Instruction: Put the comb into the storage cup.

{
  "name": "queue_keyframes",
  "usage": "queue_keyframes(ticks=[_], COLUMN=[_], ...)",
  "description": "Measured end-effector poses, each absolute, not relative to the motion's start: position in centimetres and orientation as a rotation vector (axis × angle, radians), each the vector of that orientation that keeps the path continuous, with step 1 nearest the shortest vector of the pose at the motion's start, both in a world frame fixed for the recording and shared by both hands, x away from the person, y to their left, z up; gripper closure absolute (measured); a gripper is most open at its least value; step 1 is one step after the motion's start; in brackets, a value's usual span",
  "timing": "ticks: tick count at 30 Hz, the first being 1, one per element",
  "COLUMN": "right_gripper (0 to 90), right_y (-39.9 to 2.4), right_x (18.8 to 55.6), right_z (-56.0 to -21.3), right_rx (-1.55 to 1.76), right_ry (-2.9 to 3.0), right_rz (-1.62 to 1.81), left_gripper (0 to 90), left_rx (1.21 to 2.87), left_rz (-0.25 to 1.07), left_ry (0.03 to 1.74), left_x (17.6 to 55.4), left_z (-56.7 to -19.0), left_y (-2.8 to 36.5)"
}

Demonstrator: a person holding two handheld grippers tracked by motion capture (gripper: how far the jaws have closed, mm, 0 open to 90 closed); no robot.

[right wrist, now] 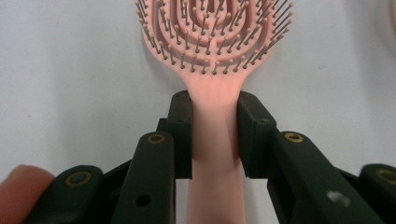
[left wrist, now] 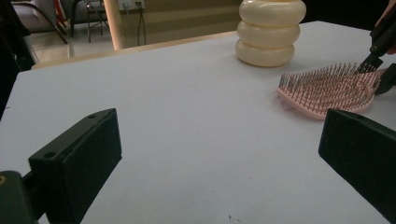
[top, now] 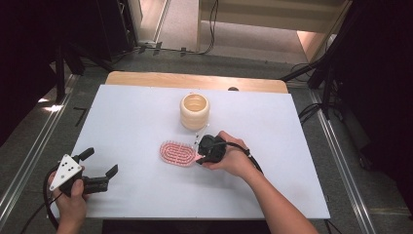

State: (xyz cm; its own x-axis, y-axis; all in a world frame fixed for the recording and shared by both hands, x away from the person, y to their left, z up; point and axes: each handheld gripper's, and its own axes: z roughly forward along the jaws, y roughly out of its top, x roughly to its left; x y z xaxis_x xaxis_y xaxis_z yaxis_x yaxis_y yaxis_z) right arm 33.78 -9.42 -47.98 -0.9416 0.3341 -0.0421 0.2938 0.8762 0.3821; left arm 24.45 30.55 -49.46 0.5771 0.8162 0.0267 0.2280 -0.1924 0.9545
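At the table's near left corner, the left gripper [top: 100, 168] rests with jaws apart, grasping nothing. Mid-table, the right gripper [right wrist: 215, 140] is clamped on the handle of a pink hairbrush [top: 178, 153], which lies bristles-up, head pointing left and slightly away. This looks like the pickup; lifting comes next. Beyond stands a cream ribbed cup [top: 195, 111].
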Motion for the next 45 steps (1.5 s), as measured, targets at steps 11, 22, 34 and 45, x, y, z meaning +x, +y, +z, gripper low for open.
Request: queue_keyframes(ticks=[11, 22, 34, 45], right_gripper=[67.8, 67.8, 67.8, 67.8], right_y=[-10.4, -11.2, -12.2, -13.5], right_x=[33.4, 32.9, 31.9, 30.9], right_z=[-47.7, -48.1, -48.2, -47.9], right_rx=[0.533, 0.565, 0.592, 0.620], right_ry=[2.891, 2.835, 2.794, 2.743], right_rz=[0.679, 0.844, 0.940, 1.016], left_gripper=[0.0, 0.0, 0.0, 0.0], left_rx=[1.706, 1.710, 1.744, 1.762], left_rz=[0.669, 0.554, 0.452, 0.377], left_ry=[0.869, 0.838, 0.770, 0.731], left_x=[24.2, 24.4, 25.7, 27.0], left_z=[-49.2, -48.6, -47.5, -47.1], left_y=[30.5, 27.6, 23.3, 19.6])
